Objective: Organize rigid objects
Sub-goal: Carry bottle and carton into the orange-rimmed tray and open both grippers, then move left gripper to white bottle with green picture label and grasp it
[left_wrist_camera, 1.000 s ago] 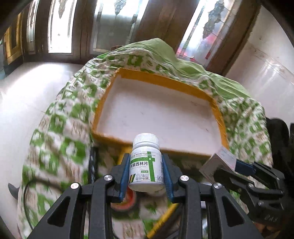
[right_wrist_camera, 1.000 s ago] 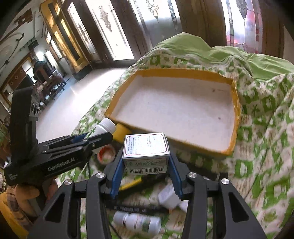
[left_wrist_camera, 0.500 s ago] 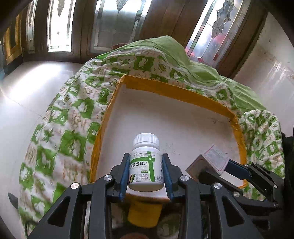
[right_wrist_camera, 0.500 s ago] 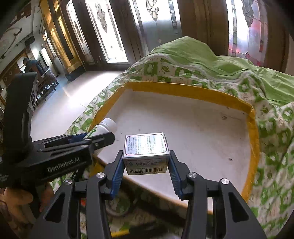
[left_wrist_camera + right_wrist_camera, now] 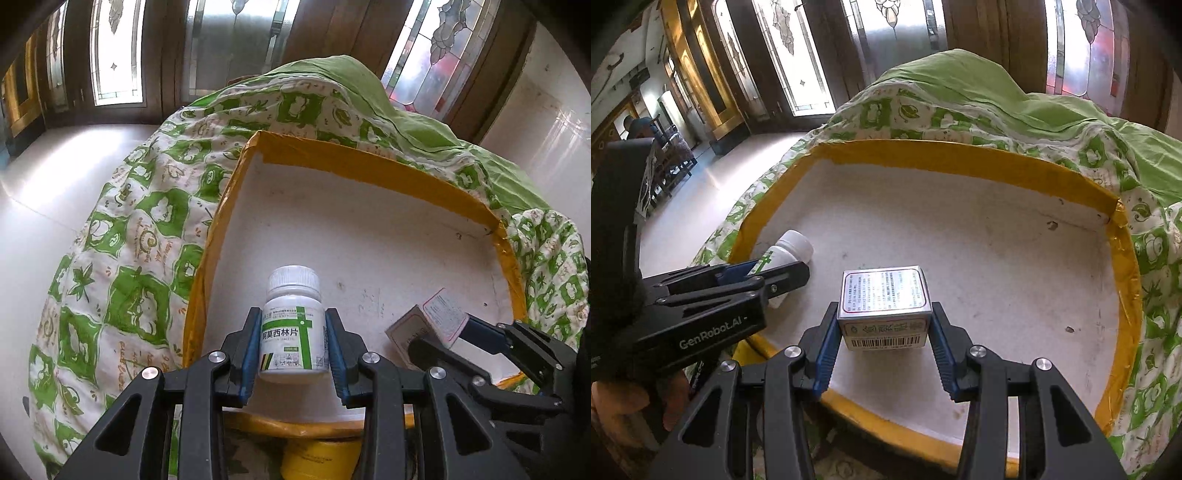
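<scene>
My left gripper (image 5: 291,354) is shut on a white pill bottle (image 5: 293,325) with a green label, held upright over the near left part of a yellow-rimmed tray (image 5: 354,162) with a white floor. My right gripper (image 5: 884,354) is shut on a small silver medicine box (image 5: 884,306) over the tray's (image 5: 960,158) near middle. The box also shows at the right of the left wrist view (image 5: 428,325); the bottle also shows at the left of the right wrist view (image 5: 786,251). The tray floor is otherwise bare.
The tray lies on a green and white patterned quilt (image 5: 122,258) over a mound. A yellow object (image 5: 317,458) sits just under the tray's near rim. White tiled floor (image 5: 44,192) lies to the left; doors with glass panes stand behind.
Both grippers have moved forward with their loads, from over the clutter before the tray to over the tray's floor. Both grips are unchanged.
</scene>
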A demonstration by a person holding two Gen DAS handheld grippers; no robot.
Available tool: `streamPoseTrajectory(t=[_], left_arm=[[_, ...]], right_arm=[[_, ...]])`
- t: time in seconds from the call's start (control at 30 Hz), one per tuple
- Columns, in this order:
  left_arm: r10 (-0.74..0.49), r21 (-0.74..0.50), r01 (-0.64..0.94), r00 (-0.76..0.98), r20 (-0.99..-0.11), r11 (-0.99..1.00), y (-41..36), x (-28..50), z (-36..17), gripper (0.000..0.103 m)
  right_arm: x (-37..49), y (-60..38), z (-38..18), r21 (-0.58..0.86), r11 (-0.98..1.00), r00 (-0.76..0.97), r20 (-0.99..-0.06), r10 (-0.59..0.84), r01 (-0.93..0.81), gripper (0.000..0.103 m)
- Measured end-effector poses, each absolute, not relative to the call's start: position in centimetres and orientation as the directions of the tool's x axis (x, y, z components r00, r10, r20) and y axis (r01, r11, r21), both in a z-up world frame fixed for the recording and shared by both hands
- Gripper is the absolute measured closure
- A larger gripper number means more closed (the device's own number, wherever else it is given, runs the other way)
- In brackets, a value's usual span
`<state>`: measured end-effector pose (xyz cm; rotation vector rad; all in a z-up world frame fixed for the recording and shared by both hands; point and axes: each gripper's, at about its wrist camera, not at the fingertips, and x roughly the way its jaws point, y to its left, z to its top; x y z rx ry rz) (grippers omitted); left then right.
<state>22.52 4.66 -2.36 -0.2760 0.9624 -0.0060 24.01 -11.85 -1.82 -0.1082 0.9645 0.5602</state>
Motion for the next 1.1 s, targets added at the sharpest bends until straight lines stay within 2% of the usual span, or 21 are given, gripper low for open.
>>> streamPoseTrajectory(t=[0.1, 0.13, 0.27, 0.4, 0.47, 0.57, 0.67, 0.83, 1.1], left_arm=[[-0.14, -0.253, -0.124, 0.573, -0.808, 0.959, 5.1, 22.0, -1.9, 0.064], [-0.137, -0.257, -0.13, 0.577, -0.805, 0.958, 5.4, 21.7, -1.6, 0.058], [-0.159, -0.294, -0.133, 0.602, -0.783, 0.946, 5.8, 19.8, -0.1, 0.048], [-0.16, -0.302, -0.125, 0.63, -0.76, 0.945, 5.6, 16.3, 1.4, 0.046], [-0.161, -0.31, -0.127, 0.64, -0.751, 0.942, 5.6, 14.6, 1.8, 0.041], [-0.152, -0.319, -0.148, 0.648, -0.746, 0.936, 5.6, 11.1, 1.4, 0.031], [-0.142, -0.301, -0.167, 0.609, -0.78, 0.939, 5.0, 9.3, 0.6, 0.03], [-0.139, -0.294, -0.159, 0.612, -0.779, 0.943, 4.2, 8.2, 1.1, 0.028], [-0.224, -0.332, -0.076, 0.598, -0.77, 0.94, 1.0, 6.0, 1.0, 0.028]], right_arm=[[23.8, -11.8, -2.2, 0.156, 0.849, 0.433, -0.805, 0.405, -0.505, 0.057], [23.8, -11.8, -2.3, 0.158, 0.85, 0.434, -0.805, 0.406, -0.503, 0.057], [23.5, -11.8, -2.6, 0.157, 0.854, 0.434, -0.807, 0.4, -0.496, 0.057], [23.3, -11.6, -2.6, 0.154, 0.85, 0.433, -0.806, 0.403, -0.504, 0.056], [23.1, -11.5, -2.5, 0.161, 0.846, 0.436, -0.799, 0.414, -0.508, 0.056], [22.9, -12.0, -2.0, 0.166, 0.856, 0.458, -0.787, 0.415, -0.489, 0.046], [22.6, -13.3, -0.9, 0.21, 0.867, 0.47, -0.77, 0.431, -0.452, 0.043], [20.6, -16.0, 1.6, 0.299, 0.87, 0.469, -0.749, 0.468, -0.391, 0.034], [13.2, -21.3, 3.4, 0.383, 0.854, 0.399, -0.764, 0.507, -0.352, 0.034]])
